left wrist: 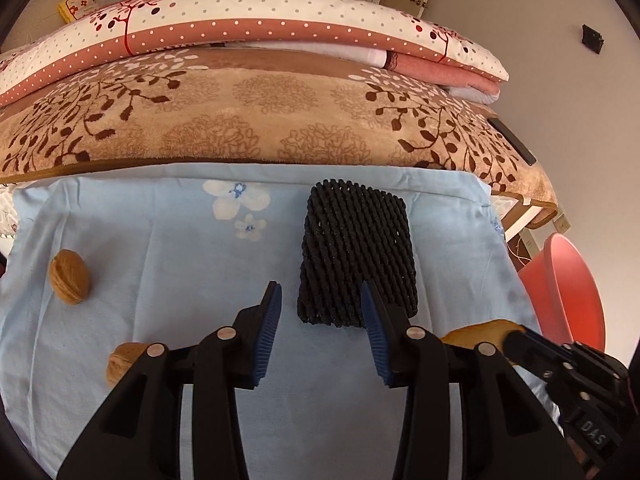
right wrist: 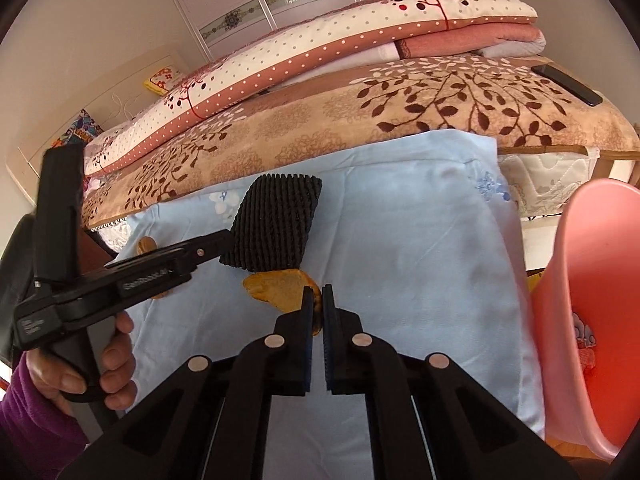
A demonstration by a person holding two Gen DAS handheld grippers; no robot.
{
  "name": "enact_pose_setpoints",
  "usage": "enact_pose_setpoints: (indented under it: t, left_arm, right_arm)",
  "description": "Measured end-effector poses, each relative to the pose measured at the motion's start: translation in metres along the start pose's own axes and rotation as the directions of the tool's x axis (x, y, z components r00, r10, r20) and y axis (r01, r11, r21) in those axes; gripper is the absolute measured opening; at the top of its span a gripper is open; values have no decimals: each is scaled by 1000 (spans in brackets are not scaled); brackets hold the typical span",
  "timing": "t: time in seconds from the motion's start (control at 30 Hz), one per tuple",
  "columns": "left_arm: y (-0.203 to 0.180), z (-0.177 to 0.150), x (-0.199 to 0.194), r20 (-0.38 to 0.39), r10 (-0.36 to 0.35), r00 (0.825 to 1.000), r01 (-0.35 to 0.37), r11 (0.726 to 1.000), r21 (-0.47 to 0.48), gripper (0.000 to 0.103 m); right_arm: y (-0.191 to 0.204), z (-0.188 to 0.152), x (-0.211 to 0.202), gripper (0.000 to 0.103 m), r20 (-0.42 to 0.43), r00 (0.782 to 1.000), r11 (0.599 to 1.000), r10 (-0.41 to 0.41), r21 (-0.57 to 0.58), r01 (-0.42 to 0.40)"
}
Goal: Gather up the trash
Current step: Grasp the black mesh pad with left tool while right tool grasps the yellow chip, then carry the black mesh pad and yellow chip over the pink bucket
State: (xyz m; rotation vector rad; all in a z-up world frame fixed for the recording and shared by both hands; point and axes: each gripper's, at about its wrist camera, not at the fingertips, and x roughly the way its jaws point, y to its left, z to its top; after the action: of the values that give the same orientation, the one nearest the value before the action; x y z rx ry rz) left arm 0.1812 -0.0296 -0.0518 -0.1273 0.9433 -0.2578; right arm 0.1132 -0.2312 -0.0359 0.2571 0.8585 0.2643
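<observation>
A black foam net sleeve point(left wrist: 356, 256) lies on the light blue cloth point(left wrist: 180, 280). My left gripper point(left wrist: 322, 300) is open, its right finger over the sleeve's near edge. A yellow-brown peel point(right wrist: 280, 286) lies just in front of the sleeve point(right wrist: 276, 224). My right gripper point(right wrist: 317, 300) is shut on the peel's near edge. In the left wrist view the peel point(left wrist: 476, 330) shows at the right beside the right gripper's tip. Two walnuts lie at the left, one point(left wrist: 69, 276) whole and in the open, one point(left wrist: 122, 362) partly behind my left finger.
Folded patterned quilts point(left wrist: 240, 112) are stacked behind the cloth. A black phone point(right wrist: 566, 84) lies on the brown quilt at the right. A pink-red plastic bin point(right wrist: 592, 304) stands off the cloth's right edge. A hand in a purple sleeve point(right wrist: 100, 364) holds the left gripper.
</observation>
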Motion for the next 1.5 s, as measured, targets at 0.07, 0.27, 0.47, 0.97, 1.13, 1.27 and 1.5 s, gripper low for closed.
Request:
enact_pose_setpoints:
  t: [0.07, 0.27, 0.47, 0.97, 1.13, 1.27, 1.5]
  left_arm:
    - [-3, -2, 8, -11, 16, 1000, -16, 1000, 7, 42]
    - [-14, -11, 11, 24, 43, 999, -43, 999, 22, 41]
    - [-26, -19, -4, 59, 42, 997, -44, 999, 26, 11]
    - [-89, -39, -75, 179, -14, 984, -2, 996, 89, 11]
    - [-117, -44, -92, 209, -55, 976, 28, 991, 131, 11]
    - [-141, -48, -99, 224, -80, 971, 41, 984, 173, 11]
    - [-180, -52, -101, 230, -127, 965, 72, 969, 235, 11]
  right_arm:
    - [-7, -1, -13, 4, 21, 1000, 1000, -14, 13, 14]
    - [-28, -5, -43, 4, 64, 996, 996, -60, 66, 56]
    - [-46, -12, -64, 4, 90, 992, 991, -84, 116, 74]
    - [-74, -25, -99, 4, 141, 984, 979, -109, 189, 81]
    - [-85, -28, -112, 4, 156, 980, 973, -127, 209, 93]
    - [-95, -31, -122, 4, 168, 973, 968, -159, 222, 119]
    - [-116, -32, -139, 4, 193, 958, 955, -214, 247, 164]
